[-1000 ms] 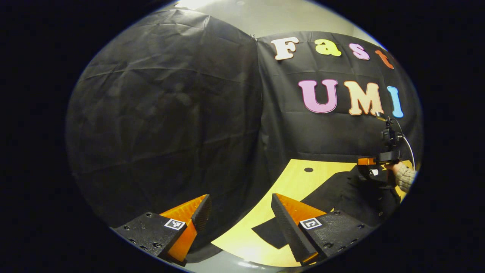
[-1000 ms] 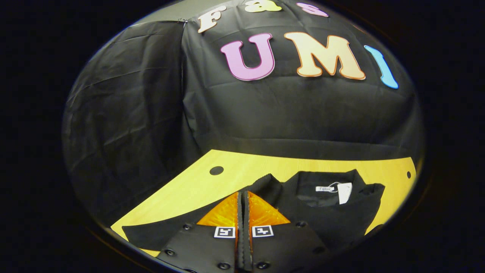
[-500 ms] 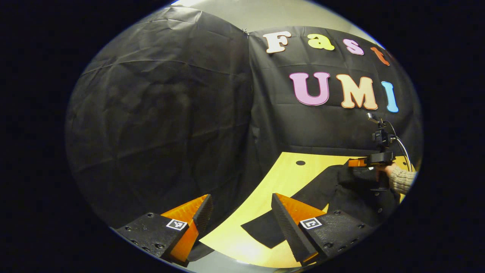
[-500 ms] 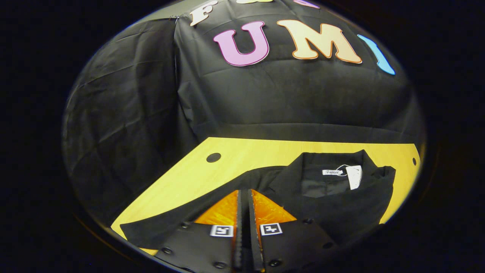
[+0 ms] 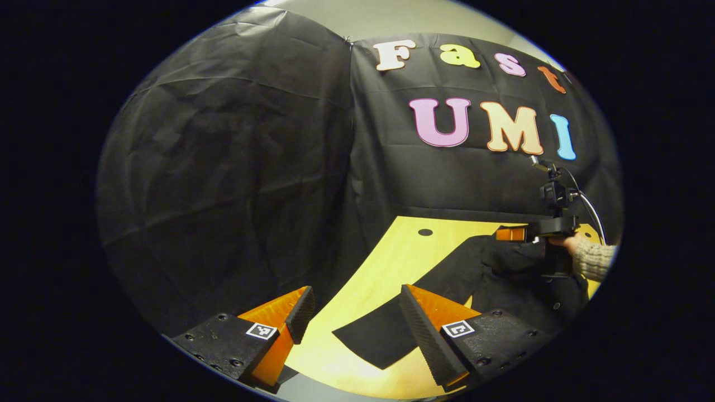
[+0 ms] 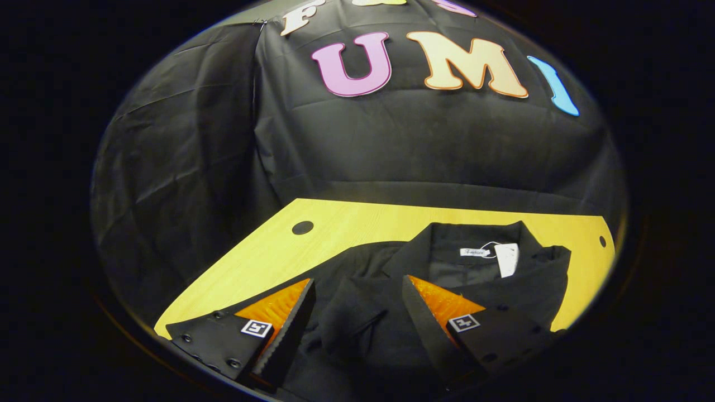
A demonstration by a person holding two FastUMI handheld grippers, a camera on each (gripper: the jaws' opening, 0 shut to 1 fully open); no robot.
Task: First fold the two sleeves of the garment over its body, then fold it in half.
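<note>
Lying on table (image 6: pixel 357 223): garment (image 6: pixel 391 290), grippers apart.

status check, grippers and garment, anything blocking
Left gripper open, holding nothing. Right gripper open above black garment on table. One sleeve lies out flat. Nothing blocking.

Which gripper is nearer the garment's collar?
Right. The right gripper is open just above the garment, close to the collar. The left gripper is open near the sleeve end, farther away.
</note>
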